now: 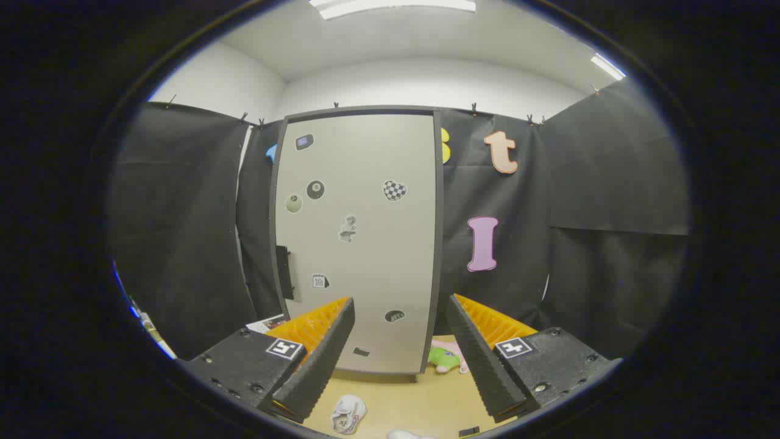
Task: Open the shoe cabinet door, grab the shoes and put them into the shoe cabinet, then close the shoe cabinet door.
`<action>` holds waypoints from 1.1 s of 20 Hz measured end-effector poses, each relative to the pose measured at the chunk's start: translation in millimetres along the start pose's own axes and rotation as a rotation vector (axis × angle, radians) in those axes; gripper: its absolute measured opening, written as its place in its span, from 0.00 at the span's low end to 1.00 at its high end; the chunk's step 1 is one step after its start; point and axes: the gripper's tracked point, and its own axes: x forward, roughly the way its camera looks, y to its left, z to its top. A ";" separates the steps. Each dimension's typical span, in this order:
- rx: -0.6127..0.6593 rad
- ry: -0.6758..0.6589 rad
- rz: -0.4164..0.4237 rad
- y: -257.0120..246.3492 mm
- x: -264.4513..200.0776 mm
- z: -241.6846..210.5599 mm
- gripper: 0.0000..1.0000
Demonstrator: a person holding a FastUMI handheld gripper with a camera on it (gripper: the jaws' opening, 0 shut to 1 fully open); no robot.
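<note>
Gripper view: jaws spread, empty; shoe cabinet (359,244) door shut, white shoe (348,414) on tan floor (414,402)

A green and pink plush toy (446,358) lies on the wooden floor (420,399), close to the foot of the black cloth wall (603,201). A small dark flat piece (468,431) lies on the floor, well apart from the toy. The black cloth hangs from clips along its upper edge and encloses the booth on three sides. Above the cloth, a white room wall (426,82) meets a white ceiling carrying a long ceiling light (393,6).
</note>
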 end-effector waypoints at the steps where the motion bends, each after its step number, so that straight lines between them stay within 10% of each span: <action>1: -0.002 -0.001 -0.002 1.7 0.2 -0.1 1.00; 22: -0.004 0.006 -0.030 0.2 7.8 -6.5 1.00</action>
